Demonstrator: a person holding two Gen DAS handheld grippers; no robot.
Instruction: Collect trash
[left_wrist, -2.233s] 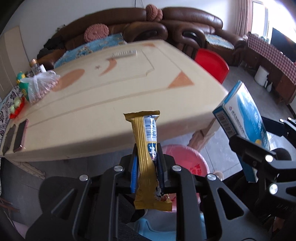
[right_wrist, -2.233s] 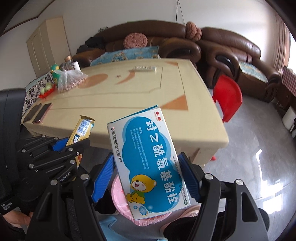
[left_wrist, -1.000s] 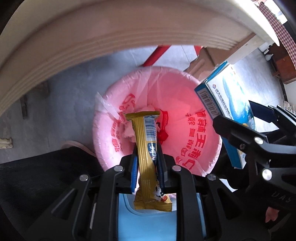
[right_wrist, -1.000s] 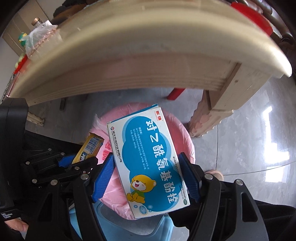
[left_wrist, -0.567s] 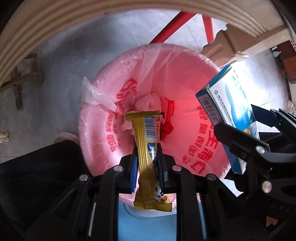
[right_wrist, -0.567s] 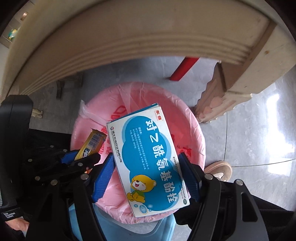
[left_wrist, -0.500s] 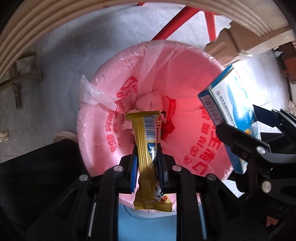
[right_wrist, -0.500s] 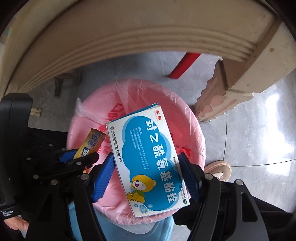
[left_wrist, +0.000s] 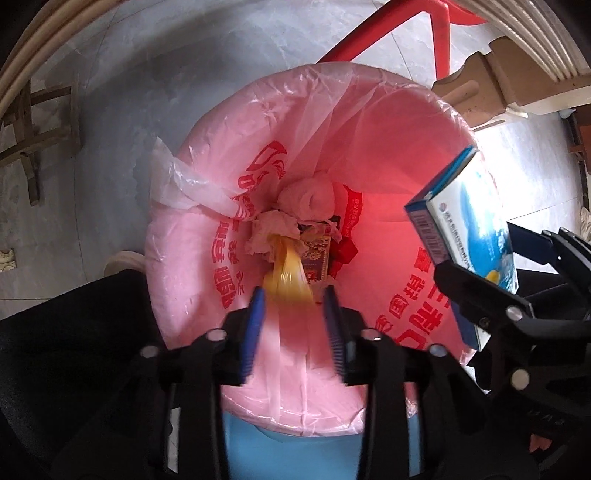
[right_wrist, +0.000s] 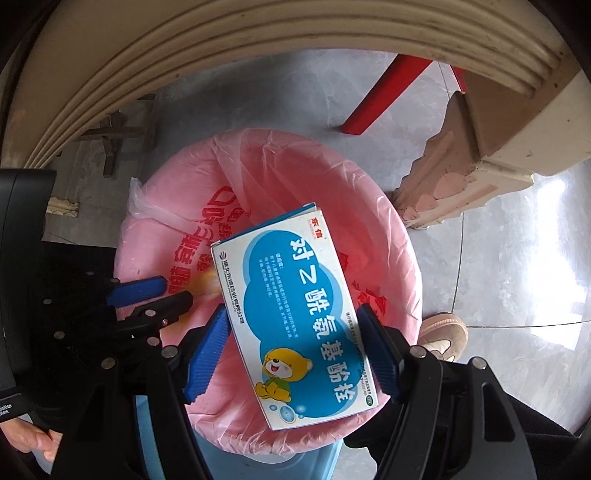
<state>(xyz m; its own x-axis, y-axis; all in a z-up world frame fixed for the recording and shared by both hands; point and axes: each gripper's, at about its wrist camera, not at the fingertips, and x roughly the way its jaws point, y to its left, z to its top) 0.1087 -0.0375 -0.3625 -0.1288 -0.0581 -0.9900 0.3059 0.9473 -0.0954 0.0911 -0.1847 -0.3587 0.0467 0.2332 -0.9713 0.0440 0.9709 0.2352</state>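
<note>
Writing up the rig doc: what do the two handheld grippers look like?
Both match: the left gripper and right gripper have matte black plastic linkage arms with silver screw heads and ribbed blue finger pads. No cables visible. White lettering, too small to read, marks the left gripper's body.

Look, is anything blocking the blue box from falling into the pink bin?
Nothing visible is. The right claw holds the blue box right above the open mouth of the pink bin. Only old trash lies far down at the bottom.
</note>
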